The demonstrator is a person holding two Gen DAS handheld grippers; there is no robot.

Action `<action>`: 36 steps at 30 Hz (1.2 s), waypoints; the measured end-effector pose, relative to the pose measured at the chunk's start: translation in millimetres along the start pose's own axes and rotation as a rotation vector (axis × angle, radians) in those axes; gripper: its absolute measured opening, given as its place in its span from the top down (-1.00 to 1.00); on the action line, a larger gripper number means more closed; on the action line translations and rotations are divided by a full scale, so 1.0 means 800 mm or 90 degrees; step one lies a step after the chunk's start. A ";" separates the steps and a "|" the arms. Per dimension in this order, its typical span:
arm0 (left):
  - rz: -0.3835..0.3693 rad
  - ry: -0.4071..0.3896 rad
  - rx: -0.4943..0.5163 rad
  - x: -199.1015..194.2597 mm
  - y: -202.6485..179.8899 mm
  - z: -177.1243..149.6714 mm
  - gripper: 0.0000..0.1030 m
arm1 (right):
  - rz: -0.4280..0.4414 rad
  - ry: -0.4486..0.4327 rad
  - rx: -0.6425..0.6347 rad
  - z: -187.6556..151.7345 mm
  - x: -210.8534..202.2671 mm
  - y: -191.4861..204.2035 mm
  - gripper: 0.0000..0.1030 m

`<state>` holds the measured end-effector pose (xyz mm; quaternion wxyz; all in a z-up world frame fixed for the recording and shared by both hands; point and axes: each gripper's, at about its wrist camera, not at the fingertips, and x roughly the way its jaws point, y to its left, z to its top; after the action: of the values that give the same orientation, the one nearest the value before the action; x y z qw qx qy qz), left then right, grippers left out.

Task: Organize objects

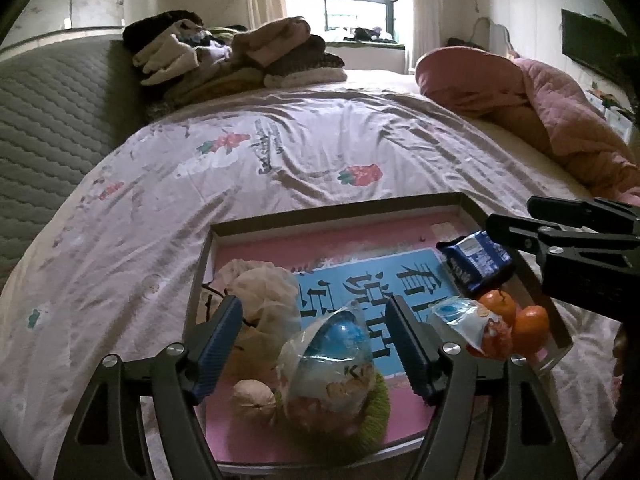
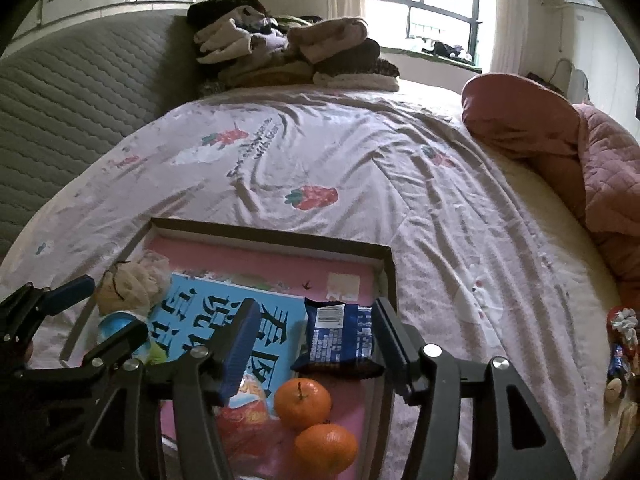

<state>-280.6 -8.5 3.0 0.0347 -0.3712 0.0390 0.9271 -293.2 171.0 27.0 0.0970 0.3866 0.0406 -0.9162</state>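
Observation:
A shallow brown-rimmed tray with a pink and blue printed bottom lies on the bed. My left gripper is open above a wrapped blue toy egg; its pads stand clear of the wrap. A beige mesh ball and a walnut-like nut lie to the left. My right gripper is open over a blue snack packet lying in the tray. Two oranges and an orange snack bag lie nearby.
The tray rests on a pale strawberry-print sheet. A pile of folded clothes sits at the head, by a grey quilted headboard. A pink quilt is bunched at the right. Small wrapped items lie at the bed's right edge.

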 end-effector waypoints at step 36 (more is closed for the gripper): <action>0.010 -0.071 -0.030 -0.112 0.006 0.001 -0.46 | 0.020 -0.108 -0.016 -0.016 -0.133 0.024 -0.19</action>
<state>-216.9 -16.1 65.8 0.0208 -0.3190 0.0185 0.9473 -207.4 170.0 94.3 0.1195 0.3073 0.0376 -0.9433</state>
